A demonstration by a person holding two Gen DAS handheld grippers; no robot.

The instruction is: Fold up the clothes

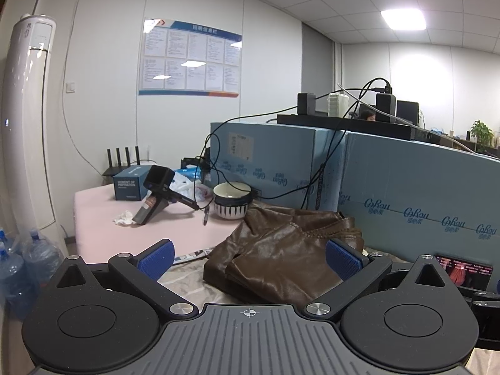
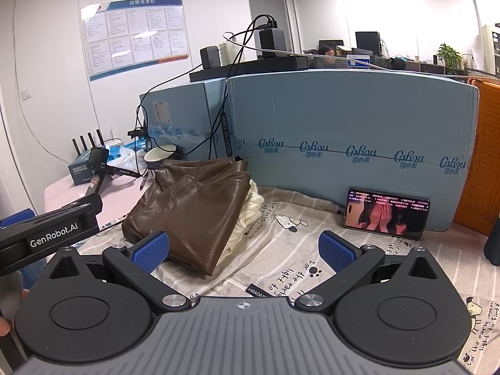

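So, left wrist view first: the left tongs (image 1: 249, 257) are spread wide and released, nothing between the blue textured pads (image 1: 156, 257). Right in front of them sits the glossy brown faux-leather garment (image 1: 281, 250), already bundled into a rough folded stack on the printed cotton sheet (image 1: 187, 278) that covers the desk. My guess is it's parked toward the back, close to the pale blue foam boards (image 1: 422, 193), to leave room up front for folding. Behind it there's a striped ceramic bowl (image 1: 232, 200) and a spare black handheld gripper (image 1: 156, 193) lying on the pink foam pad (image 1: 103, 212), out of the way.

Right wrist view: the right tongs (image 2: 243, 251) are also released and empty, hovering over the sheet just beside the garment's near corner. From here the leather looks smooth and shiny, with soft creases and a stitched seam, and a cream chunky-knit piece (image 2: 250, 215) is peeking out from under its right edge, fluffy and ropey. A smartphone (image 2: 387, 214) leans against the foam board, screen playing, probably propped there just to watch. The left tool's black body shows at the left edge.
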